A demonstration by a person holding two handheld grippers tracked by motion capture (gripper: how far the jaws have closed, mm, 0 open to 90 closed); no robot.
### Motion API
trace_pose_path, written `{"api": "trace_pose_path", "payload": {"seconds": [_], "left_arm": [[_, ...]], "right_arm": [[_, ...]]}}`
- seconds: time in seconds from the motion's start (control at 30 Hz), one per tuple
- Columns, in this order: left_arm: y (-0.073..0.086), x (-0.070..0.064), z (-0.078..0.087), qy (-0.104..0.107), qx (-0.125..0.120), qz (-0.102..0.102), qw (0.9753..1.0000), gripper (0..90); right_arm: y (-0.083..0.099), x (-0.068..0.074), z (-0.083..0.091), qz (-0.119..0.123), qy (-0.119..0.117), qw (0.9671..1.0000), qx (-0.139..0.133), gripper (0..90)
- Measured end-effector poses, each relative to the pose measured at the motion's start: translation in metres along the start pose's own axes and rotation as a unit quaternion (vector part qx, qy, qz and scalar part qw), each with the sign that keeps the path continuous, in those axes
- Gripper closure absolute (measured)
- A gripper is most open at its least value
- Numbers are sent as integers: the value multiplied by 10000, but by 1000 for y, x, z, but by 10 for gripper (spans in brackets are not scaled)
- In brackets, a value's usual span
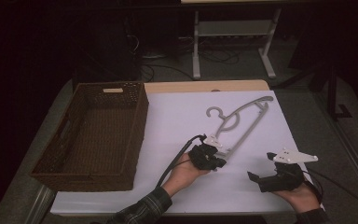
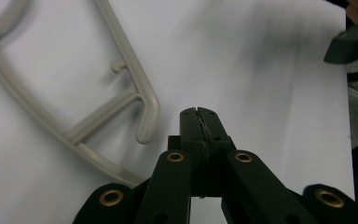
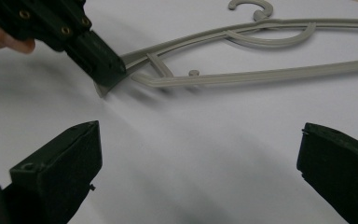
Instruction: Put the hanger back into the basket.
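A grey hanger [image 1: 240, 122] lies flat on the white table [image 1: 177, 121], running from near the middle of the sheet up and to the right, its hook [image 1: 214, 112] toward the far side. A brown wicker basket [image 1: 135, 135] stands on the table's left part, well apart from the hanger.

The left gripper [image 1: 210, 158] sits at the hanger's near, lower end, held in the person's left hand [image 1: 186, 171], with a black cable trailing back from it. In the left gripper view its jaws are pressed together, tip to tip, with nothing seen between them, and the hanger's rounded end [image 2: 144, 112] lies just to the side of the tips on the white sheet. In the right gripper view that same gripper [image 3: 100, 60] seems to rest right on the hanger's corner [image 3: 103, 87], though the blur and shadow there make it hard to tell whether it touches or merely hovers close.

The right gripper [image 1: 259, 175] is near the table's front right edge, in the right hand [image 1: 303, 196], well apart from the hanger. Its jaws stand wide apart and hold nothing; in its own view [image 3: 198, 168] bare white sheet lies between them, with the hanger [image 3: 261, 70] stretching across the far side
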State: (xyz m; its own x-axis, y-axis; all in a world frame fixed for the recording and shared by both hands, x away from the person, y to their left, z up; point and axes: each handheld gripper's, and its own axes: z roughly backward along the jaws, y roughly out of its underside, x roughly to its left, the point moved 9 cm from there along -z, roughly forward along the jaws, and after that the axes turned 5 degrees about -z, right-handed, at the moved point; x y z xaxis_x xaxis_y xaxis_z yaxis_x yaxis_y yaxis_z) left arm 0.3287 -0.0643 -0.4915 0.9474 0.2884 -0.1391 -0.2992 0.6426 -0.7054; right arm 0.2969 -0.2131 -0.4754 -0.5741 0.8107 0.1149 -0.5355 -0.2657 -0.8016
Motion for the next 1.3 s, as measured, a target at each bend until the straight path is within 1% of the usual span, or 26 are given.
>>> {"api": "trace_pose_path", "payload": {"seconds": [0.1,0.13,0.17,0.23,0.3,0.37,0.47,0.6,0.67,0.7,0.83,0.87,1.0,1.03,1.07,1.1,1.13,1.17,1.3], "left_arm": [[6,0,-4,-68,135,-25,9999,900],[6,0,-4,-68,135,-25,9999,900],[10,2,-6,-92,225,-27,9997,900],[12,2,-5,-86,214,-13,9997,900],[14,5,-2,-180,304,-67,9994,900],[17,8,0,-249,358,-34,9990,900],[21,12,4,-307,431,-48,9986,900],[34,23,16,-439,576,42,9974,900],[37,26,19,-461,583,62,9972,900],[42,30,25,-481,594,124,9970,900],[51,38,36,-617,643,186,9958,900],[51,38,36,-617,643,186,9958,900],[62,50,50,-818,642,310,9941,900],[62,50,50,-818,642,310,9941,900],[65,55,56,-900,637,375,9932,900],[65,55,56,-900,637,375,9932,900],[67,58,59,-954,639,416,9925,900],[70,64,64,-1082,629,465,9910,900],[75,76,74,-1325,613,628,9873,900]], "right_arm": [[0,0,0,-1,-2,10000,0,0],[0,0,0,-1,-1,10000,1,0],[0,0,0,-2,-2,10000,3,0],[0,0,0,-4,-1,10000,2,0],[0,0,0,-12,5,10000,-1,0],[0,0,0,-18,6,10000,-4,0],[0,0,0,-23,14,10000,-5,0],[0,0,0,-39,14,10000,-13,0],[0,-1,0,-39,16,10000,-16,0],[-1,0,0,-40,14,10000,-20,0],[-1,0,0,-35,17,10000,-9,0],[-1,0,0,-32,17,10000,-7,0],[0,1,0,-38,20,10000,-3,0],[0,1,0,-38,20,10000,-3,0],[0,1,-1,-31,19,10000,-1,0],[0,1,-1,-32,17,10000,3,0],[0,1,-1,-29,16,10000,5,0],[0,1,-1,-25,13,10000,9,0],[1,1,-2,-20,13,10000,41,0]]}}
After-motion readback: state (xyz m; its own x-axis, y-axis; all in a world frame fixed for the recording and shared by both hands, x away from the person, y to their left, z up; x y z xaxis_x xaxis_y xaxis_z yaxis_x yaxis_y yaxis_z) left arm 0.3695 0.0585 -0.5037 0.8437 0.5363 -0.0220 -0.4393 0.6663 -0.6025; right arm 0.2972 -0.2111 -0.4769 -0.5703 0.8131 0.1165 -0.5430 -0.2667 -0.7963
